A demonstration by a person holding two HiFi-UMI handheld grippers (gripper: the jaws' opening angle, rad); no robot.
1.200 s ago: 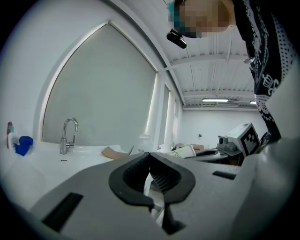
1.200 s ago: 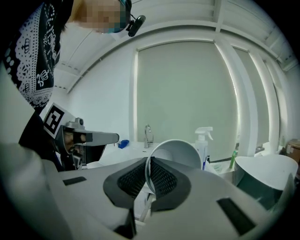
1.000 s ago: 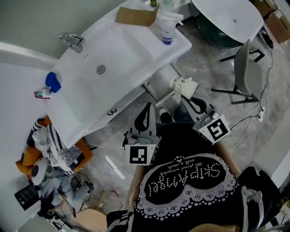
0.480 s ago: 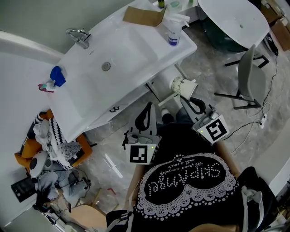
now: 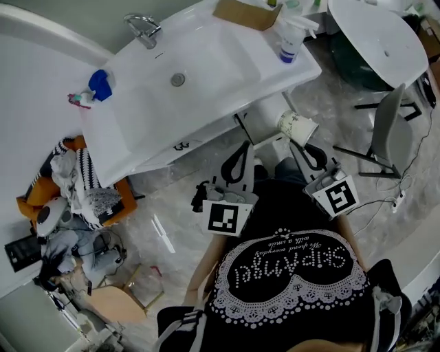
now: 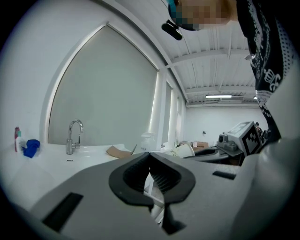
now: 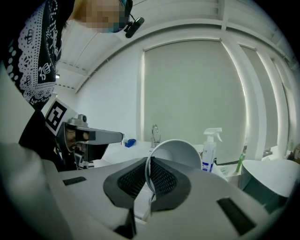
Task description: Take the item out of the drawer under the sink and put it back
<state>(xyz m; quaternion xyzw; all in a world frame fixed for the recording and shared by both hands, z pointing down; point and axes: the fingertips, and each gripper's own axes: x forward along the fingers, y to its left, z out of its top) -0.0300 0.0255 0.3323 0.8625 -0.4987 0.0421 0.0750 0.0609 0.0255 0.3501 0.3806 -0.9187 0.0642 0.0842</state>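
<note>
right tongs: the right gripper (image 5: 296,144) (image 7: 149,161) was clamped on the rim of the paper cup (image 5: 298,127) (image 7: 177,151), with the thin wall pinched between its pads.
left tongs: the left gripper (image 5: 244,147) (image 6: 149,155) had its jaws drawn together at the tips and was empty.
cup's place: out of the drawer, held in the air on its side with its mouth toward the right gripper, just in front of the sink's right-hand end.
sink: a white sink (image 5: 220,51) with a chrome faucet (image 5: 142,27) (image 6: 72,136) (image 7: 154,135) at the back and a round drain (image 5: 178,80) in the bowl.
drawer: a white drawer front (image 5: 180,146) ran under the basin's near edge. the basin's overhang covered most of it from above, so open or closed could not be told.
on the counter: a blue thing (image 5: 101,84) (image 6: 32,146) sat at the left end. a piece of cardboard (image 5: 240,12) (image 6: 119,151) and a spray bottle (image 5: 291,38) (image 7: 209,150) sat at the right end.
around: a round white table (image 5: 375,31) and a grey chair (image 5: 388,127) stood to the right. a heap of clothes (image 5: 69,199) lay on the floor to the left.
in the way: the left gripper was close beside the right one, and both pointed at the sink unit. the person's black shirt (image 5: 289,289) hid the hands and the floor below them in the head view.
</note>
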